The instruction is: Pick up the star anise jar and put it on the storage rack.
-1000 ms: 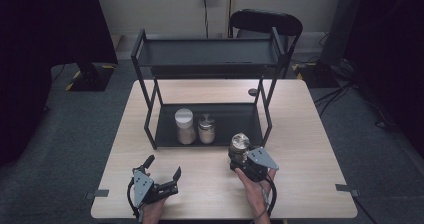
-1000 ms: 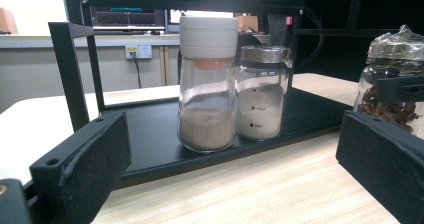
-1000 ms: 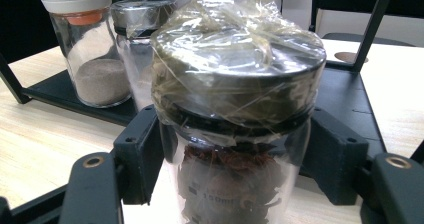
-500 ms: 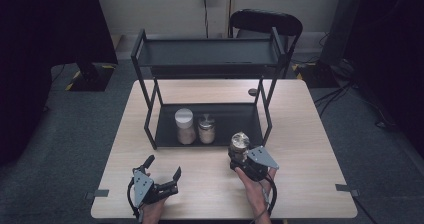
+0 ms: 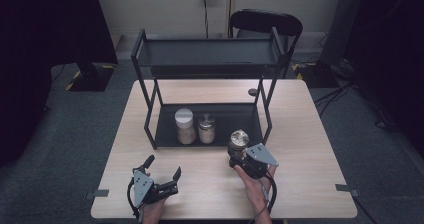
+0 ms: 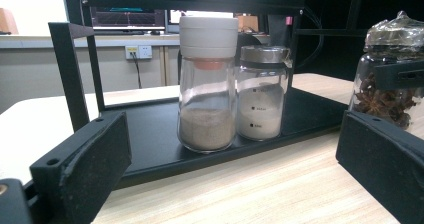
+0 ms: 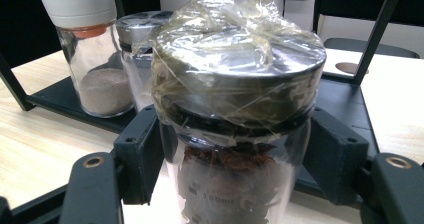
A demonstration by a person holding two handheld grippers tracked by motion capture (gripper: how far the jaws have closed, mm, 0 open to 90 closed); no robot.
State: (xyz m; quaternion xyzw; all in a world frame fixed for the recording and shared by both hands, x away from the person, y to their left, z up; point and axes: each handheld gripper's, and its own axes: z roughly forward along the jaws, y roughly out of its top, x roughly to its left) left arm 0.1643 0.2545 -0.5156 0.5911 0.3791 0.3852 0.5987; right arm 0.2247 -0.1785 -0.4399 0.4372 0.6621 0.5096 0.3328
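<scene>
High view: right gripper [image 5: 240,153] clamped on upright anise jar [image 5: 238,142], just outside the rack [image 5: 207,59] tray's front edge, tray at about 11 o'clock from the jar. Stood on that tray: white-cap jar [image 5: 184,126] and steel-cap jar [image 5: 206,129], side by side. Left gripper [image 5: 163,168] lay at 7 o'clock on the table [image 5: 310,134], jaws wide, empty, farther from the jars.

Left gripper view: white-cap jar [image 6: 207,84] held tan powder, about a third full; steel-cap jar [image 6: 261,91] held white grains; anise jar [image 6: 392,79] at 3 o'clock.

Right gripper view: pads squeezed the anise jar [image 7: 235,109] below its film-wrapped metal lid, long axis vertical, star anise inside. Probably bound for the tray beside the other two.
</scene>
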